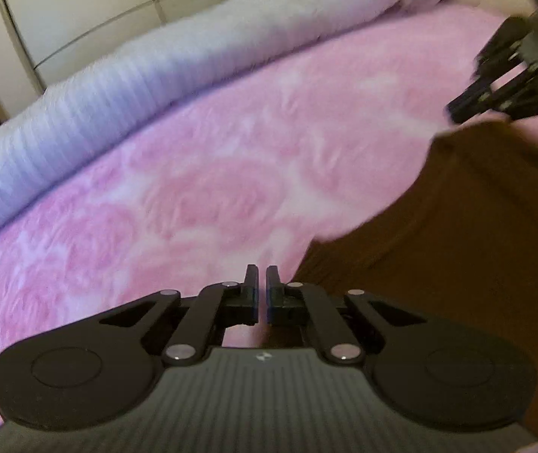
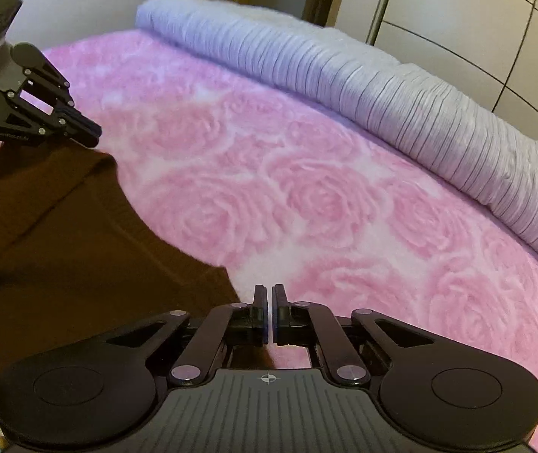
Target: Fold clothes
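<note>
Tongs first: the left tongs (image 1: 262, 290) stand almost closed, a thin slit between the two black fingers, and the right tongs (image 2: 269, 309) look the same; each sits at an edge of the dark brown knitted garment (image 2: 61, 234), but whether any cloth is pinched in either slit cannot be told from these views. The garment lies between the two tools on the pink rose-patterned fleece bed cover (image 2: 306, 188), its far corner near the fingertips of the other tool in each view. Risk, as I judge it, lies in the grip: if only a thin fringe of knit is caught, or none, a lift would let the edge slide out and the fold collapse unevenly. The plush cover may also drag on the knit, bunching it. Beyond, the rolled lilac ribbed quilt (image 2: 382, 87) runs along the bed's far side, well apart, before white wardrobe doors (image 1: 80, 11).
</note>
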Action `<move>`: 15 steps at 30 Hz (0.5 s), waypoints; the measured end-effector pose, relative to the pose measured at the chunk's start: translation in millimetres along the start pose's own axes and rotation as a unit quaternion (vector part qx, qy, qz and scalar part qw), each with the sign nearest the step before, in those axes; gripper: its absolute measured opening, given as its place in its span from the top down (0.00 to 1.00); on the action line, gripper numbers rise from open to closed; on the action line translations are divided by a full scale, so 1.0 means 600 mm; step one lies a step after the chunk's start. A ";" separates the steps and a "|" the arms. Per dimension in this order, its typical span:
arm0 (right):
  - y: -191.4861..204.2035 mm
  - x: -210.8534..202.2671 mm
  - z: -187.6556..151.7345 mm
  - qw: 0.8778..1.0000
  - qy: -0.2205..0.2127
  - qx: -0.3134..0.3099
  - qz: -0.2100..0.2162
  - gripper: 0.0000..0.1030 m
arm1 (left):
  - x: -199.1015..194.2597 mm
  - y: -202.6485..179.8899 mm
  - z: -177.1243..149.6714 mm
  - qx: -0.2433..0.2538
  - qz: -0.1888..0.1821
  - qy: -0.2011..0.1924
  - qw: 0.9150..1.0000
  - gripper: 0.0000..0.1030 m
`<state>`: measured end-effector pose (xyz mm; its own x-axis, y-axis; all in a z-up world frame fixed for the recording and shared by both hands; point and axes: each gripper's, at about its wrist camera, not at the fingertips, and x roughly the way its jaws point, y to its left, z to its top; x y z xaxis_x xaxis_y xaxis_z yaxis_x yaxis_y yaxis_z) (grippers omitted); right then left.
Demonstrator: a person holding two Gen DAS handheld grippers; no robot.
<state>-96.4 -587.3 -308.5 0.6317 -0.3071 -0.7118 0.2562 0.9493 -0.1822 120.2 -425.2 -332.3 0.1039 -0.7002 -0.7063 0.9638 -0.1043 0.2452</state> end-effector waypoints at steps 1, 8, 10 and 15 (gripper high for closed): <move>0.000 -0.003 -0.003 1.000 0.003 0.002 -0.009 0.98 | 0.005 0.002 -0.005 -0.005 0.006 0.010 1.000 0.93; 0.030 -0.086 -0.018 0.999 -0.003 0.028 -0.034 0.67 | -0.102 0.046 -0.056 -0.088 -0.018 -0.020 0.996 0.80; 0.063 -0.117 -0.028 1.000 0.002 0.031 -0.004 0.59 | -0.126 0.036 -0.073 -0.096 -0.035 -0.011 0.995 0.76; 0.127 -0.157 -0.056 0.995 0.002 0.073 0.065 0.56 | -0.148 0.020 -0.127 -0.146 -0.074 0.033 0.986 0.72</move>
<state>-160.5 -483.6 -278.2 0.6645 -0.1811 -0.7250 0.2756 0.9612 0.0126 141.3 -310.2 -317.3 -0.0365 -0.6436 -0.7645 0.9982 0.0132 -0.0588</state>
